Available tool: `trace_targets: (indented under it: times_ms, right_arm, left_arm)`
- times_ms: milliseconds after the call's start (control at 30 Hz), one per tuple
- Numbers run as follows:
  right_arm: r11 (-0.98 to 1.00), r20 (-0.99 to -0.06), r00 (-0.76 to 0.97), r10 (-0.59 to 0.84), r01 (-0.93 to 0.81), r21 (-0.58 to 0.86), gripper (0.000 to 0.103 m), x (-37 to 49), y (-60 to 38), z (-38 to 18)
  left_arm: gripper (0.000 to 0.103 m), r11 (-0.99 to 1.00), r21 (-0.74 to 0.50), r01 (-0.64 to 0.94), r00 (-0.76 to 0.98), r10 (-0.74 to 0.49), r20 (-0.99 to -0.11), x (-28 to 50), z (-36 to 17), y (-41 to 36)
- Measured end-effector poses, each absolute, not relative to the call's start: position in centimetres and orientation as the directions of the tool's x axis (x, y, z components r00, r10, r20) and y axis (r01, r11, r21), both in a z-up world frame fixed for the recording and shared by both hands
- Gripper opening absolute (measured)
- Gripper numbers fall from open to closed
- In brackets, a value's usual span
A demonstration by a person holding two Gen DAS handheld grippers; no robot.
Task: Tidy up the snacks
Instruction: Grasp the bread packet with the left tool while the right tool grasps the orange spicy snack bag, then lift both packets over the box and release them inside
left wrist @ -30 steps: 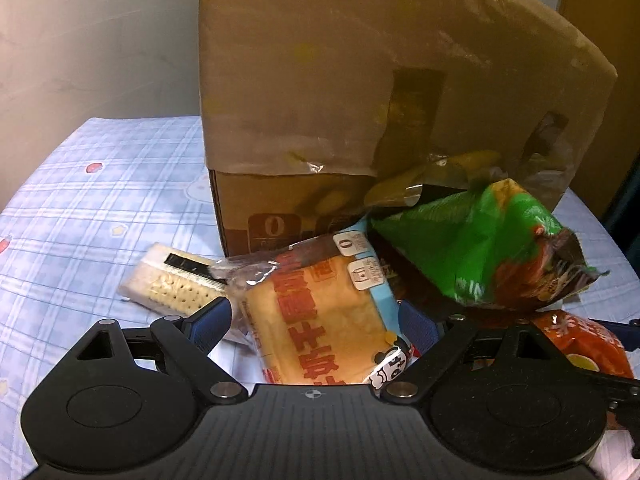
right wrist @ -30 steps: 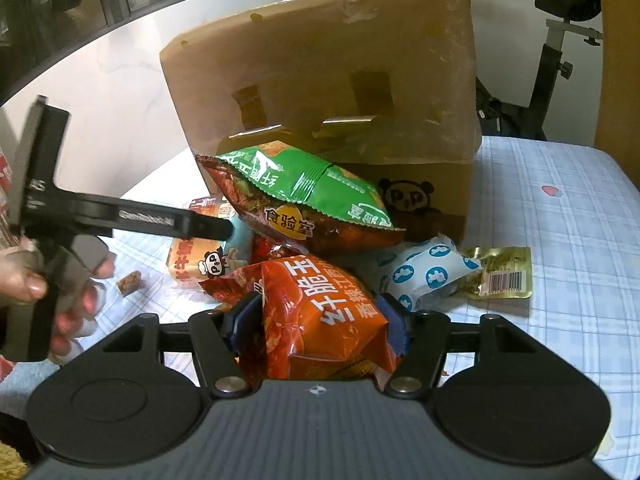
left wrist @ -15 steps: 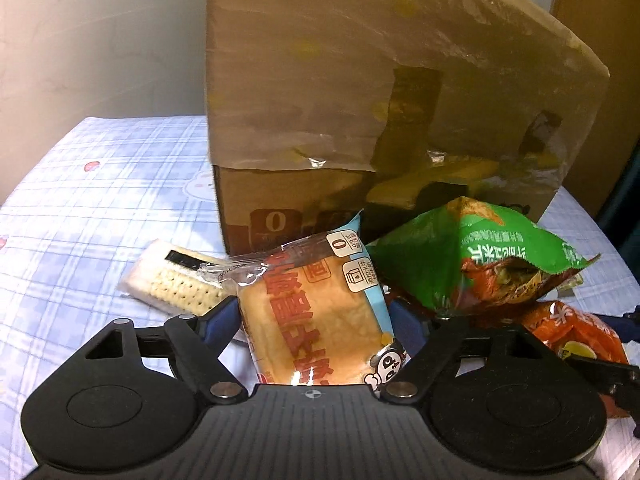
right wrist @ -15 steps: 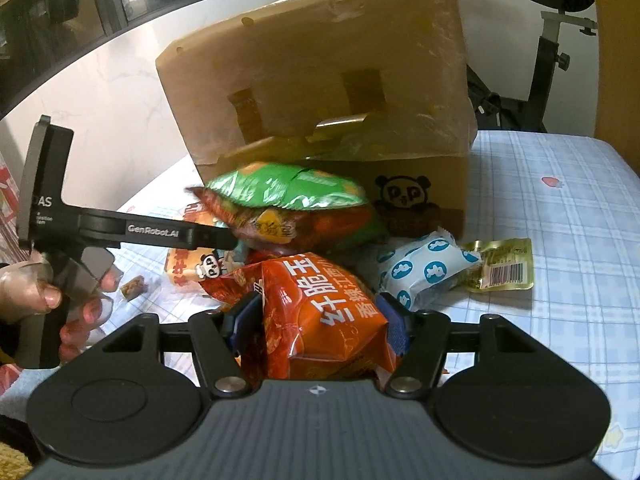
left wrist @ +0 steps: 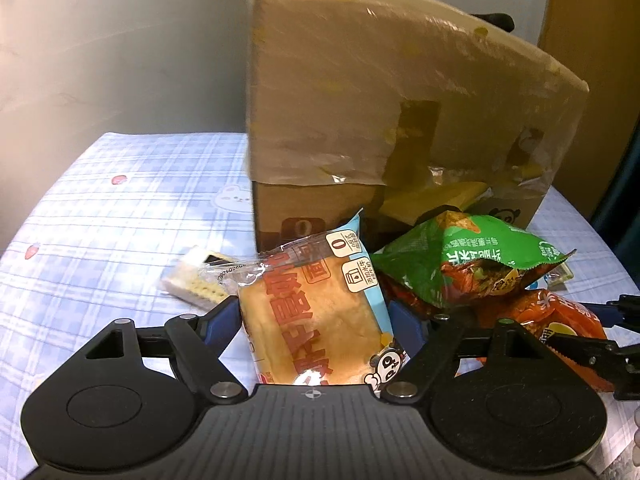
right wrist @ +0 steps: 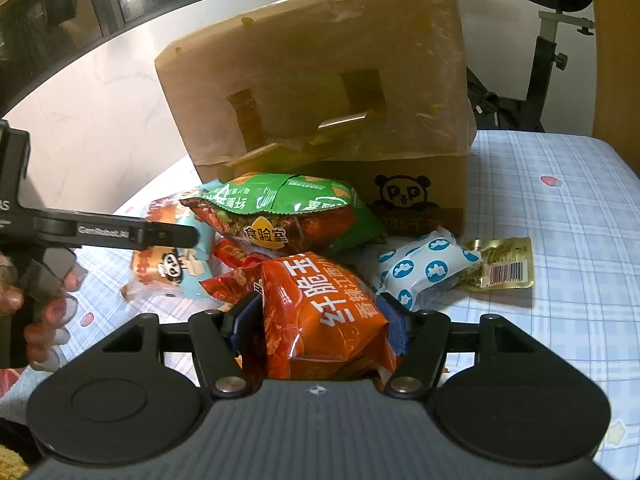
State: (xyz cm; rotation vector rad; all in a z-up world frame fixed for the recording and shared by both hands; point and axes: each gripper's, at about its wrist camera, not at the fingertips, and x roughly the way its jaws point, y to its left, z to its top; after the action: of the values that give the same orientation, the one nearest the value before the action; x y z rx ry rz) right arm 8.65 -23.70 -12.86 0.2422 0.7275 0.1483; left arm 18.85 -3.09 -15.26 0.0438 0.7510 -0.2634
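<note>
My left gripper point(left wrist: 316, 320) is shut on a wrapped bread pack point(left wrist: 316, 312) with red print and holds it in front of the cardboard box point(left wrist: 392, 120). My right gripper point(right wrist: 320, 316) is shut on an orange-red snack bag point(right wrist: 324, 312). A green and red chip bag point(right wrist: 280, 212) lies between the held packs and the box, also in the left wrist view point(left wrist: 468, 264). The box point(right wrist: 320, 80) stands on the blue checked tablecloth point(right wrist: 560, 208) with its flap raised. The left gripper and bread pack show at the left of the right wrist view point(right wrist: 168, 264).
A cracker pack point(left wrist: 196, 280) lies left of the box. A white pack with blue dots point(right wrist: 424, 272) and a gold sachet point(right wrist: 504, 264) lie right of the pile. An exercise bike point(right wrist: 548, 40) stands behind the table.
The green chip bag has dropped from a raised tilt to lie flat on the pile. Both grippers have pulled back a little from the box, still holding their packs.
</note>
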Motion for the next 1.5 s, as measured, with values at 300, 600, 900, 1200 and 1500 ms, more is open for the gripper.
trace_targets:
  times_ms: [300, 600, 900, 1200, 1500]
  right_arm:
    - [0.965, -0.648, 0.729, 0.223, -0.068, 0.255, 0.068, 9.0, -23.5, -12.9]
    - [0.955, -0.655, 0.708, 0.265, -0.096, 0.282, 0.077, 10.1, -22.6, -13.7]
    - [0.954, -0.646, 0.716, 0.263, -0.092, 0.286, 0.064, 9.9, -22.5, -13.6]
    - [0.953, -0.623, 0.736, 0.265, -0.102, 0.285, 0.06, 9.0, -22.7, -12.4]
    - [0.956, -0.607, 0.751, 0.261, -0.113, 0.271, 0.06, 8.0, -22.6, -11.3]
  left_arm:
    - [0.082, 0.97, -0.093, 0.223, 0.699, -0.225, -0.678, 17.7, -15.3, -1.3]
    - [0.082, 0.971, -0.106, 0.215, 0.709, -0.23, -0.666, 16.5, -15.0, -0.7]
    - [0.081, 0.97, -0.126, 0.208, 0.723, -0.239, -0.648, 15.9, -14.3, 0.1]
    - [0.082, 0.968, -0.127, 0.219, 0.745, -0.249, -0.618, 15.0, -12.9, 0.1]
    - [0.081, 0.967, -0.127, 0.22, 0.759, -0.251, -0.6, 14.3, -12.4, 0.1]
